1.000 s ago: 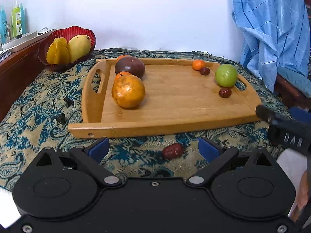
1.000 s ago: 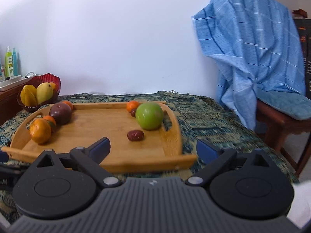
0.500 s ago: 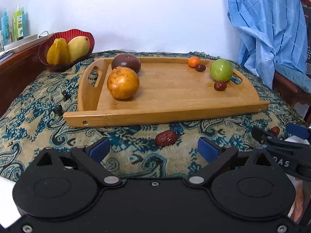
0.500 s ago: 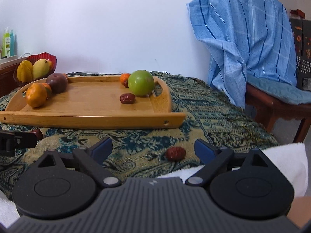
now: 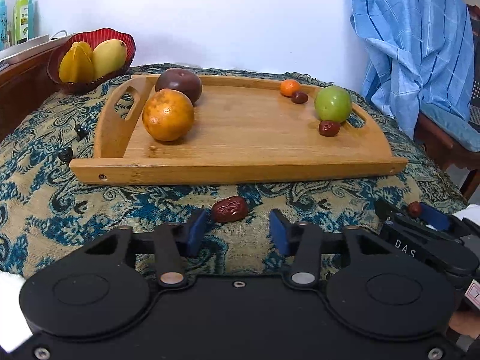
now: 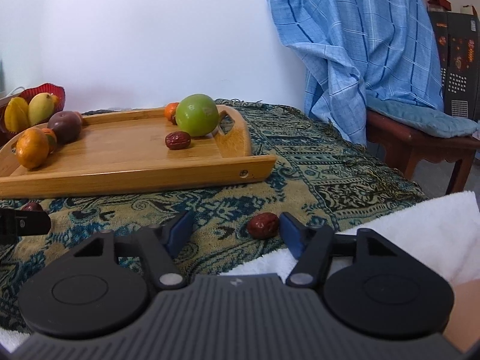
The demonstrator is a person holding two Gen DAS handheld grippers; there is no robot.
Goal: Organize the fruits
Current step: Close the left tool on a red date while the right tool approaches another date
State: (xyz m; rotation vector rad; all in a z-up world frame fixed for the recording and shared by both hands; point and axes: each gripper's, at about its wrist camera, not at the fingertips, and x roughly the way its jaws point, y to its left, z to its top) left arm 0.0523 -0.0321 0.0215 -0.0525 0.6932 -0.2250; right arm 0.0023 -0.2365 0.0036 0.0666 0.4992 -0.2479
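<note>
A wooden tray (image 5: pixel 240 174) lies on the patterned cloth and holds an orange (image 5: pixel 168 114), a dark purple fruit (image 5: pixel 179 84), a green apple (image 5: pixel 333 103), a small orange (image 5: pixel 289 87) and two red dates (image 5: pixel 329 128). A loose red date (image 5: pixel 230 208) lies on the cloth in front of the tray. My left gripper (image 5: pixel 237 231) is closing around it; the date sits near the left pad, with a gap to the right pad. My right gripper (image 6: pixel 235 231) is closing too. A second loose date (image 6: pixel 263 225) lies against its right pad, far from the left one.
A red bowl (image 5: pixel 90 57) with a starfruit and a mango stands at the back left. A wooden chair draped in blue cloth (image 6: pixel 360 45) is to the right of the table. A white towel (image 6: pixel 420 225) lies at the cloth's near right edge.
Both pairs of jaws have narrowed around their dates. My right gripper has sunk from above the tray down to the cloth in front of it.
</note>
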